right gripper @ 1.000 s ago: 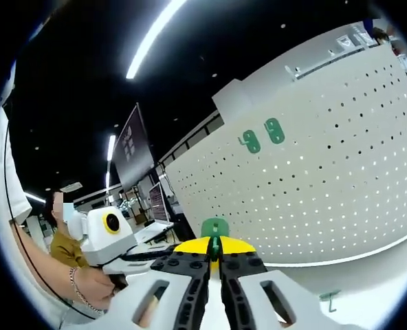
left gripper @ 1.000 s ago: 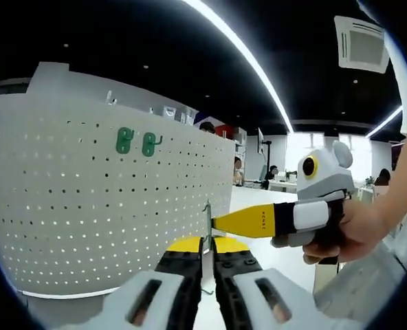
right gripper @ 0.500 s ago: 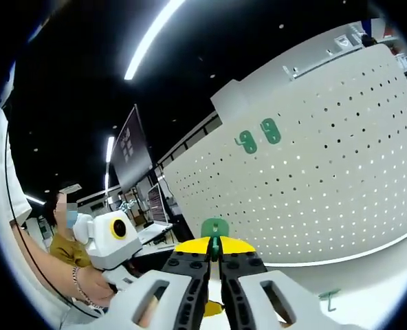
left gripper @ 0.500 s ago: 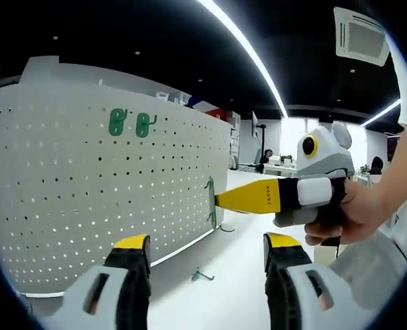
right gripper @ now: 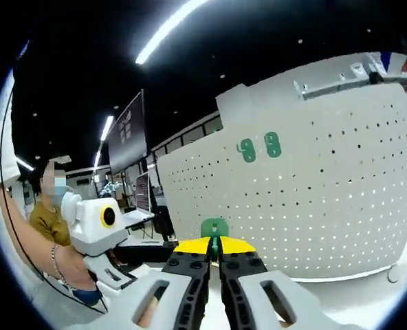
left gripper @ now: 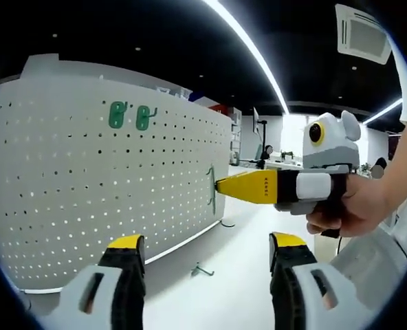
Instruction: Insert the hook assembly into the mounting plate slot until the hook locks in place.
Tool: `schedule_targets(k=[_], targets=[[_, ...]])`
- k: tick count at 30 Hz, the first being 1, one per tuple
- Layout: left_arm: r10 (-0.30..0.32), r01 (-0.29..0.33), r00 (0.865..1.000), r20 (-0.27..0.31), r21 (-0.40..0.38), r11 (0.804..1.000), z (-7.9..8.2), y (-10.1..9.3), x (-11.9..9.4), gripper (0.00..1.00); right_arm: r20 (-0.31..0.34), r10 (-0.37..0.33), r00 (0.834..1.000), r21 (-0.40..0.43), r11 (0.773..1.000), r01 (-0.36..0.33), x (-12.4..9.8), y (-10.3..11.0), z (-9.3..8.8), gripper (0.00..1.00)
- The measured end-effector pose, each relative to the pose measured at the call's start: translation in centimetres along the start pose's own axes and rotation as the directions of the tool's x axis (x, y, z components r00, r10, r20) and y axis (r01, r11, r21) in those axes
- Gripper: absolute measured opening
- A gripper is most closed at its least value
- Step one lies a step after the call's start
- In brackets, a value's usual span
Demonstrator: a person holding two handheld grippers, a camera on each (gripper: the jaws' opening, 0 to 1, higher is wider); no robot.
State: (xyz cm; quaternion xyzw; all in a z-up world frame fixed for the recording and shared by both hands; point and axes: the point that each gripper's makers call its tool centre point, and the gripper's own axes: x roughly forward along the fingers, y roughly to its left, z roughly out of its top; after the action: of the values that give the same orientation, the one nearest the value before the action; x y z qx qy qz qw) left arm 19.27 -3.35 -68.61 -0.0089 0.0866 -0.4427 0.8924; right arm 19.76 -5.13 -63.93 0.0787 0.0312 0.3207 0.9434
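In the left gripper view, the left tongs stand released, jaws wide apart at 6 o'clock above the white bench. The right tongs reach in from 3 o'clock, clenched on a green hook just beside the white pegboard. Two more green hooks hang on the board at 11 o'clock. A small hook lies on the bench between the jaws. In the right gripper view, the right tongs grip the green hook, pegboard at 2 o'clock.
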Motion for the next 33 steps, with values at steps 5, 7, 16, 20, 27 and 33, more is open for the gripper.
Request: schedule_targets(k=[5, 7, 16, 20, 27, 33], targets=[[0.003, -0.003, 1.0, -0.001, -0.004, 1.0, -0.1, 0.1, 0.0, 0.75, -0.004, -0.021, 1.0, -0.02, 1.0, 0.021, 0.0, -0.6, -0.1, 0.01], [0.005, -0.005, 1.0, -0.002, -0.006, 1.0, -0.1, 0.1, -0.1, 0.75, -0.001, -0.021, 1.0, -0.011, 1.0, 0.021, 0.0, -0.6, 0.0, 0.01], [0.006, -0.007, 1.0, -0.006, -0.012, 1.0, -0.2, 0.5, -0.5, 0.73, 0.004, -0.029, 1.0, 0.003, 1.0, 0.029, 0.2, -1.4, 0.5, 0.01], [-0.002, 0.002, 1.0, -0.004, -0.015, 1.0, -0.2, 0.7, -1.1, 0.73, 0.011, -0.037, 0.999, 0.002, 0.999, 0.036, 0.2, -2.1, 1.1, 0.01], [-0.005, 0.005, 1.0, -0.017, -0.012, 1.0, -0.8, 1.3, -2.4, 0.73, 0.026, -0.052, 0.998, -0.013, 0.999, 0.053, 0.3, -3.3, 2.3, 0.01], [0.003, -0.003, 0.999, -0.034, -0.017, 1.0, -1.7, 1.9, -3.6, 0.73, 0.034, -0.068, 0.997, -0.025, 0.997, 0.069, 0.5, -4.5, 3.2, 0.01]])
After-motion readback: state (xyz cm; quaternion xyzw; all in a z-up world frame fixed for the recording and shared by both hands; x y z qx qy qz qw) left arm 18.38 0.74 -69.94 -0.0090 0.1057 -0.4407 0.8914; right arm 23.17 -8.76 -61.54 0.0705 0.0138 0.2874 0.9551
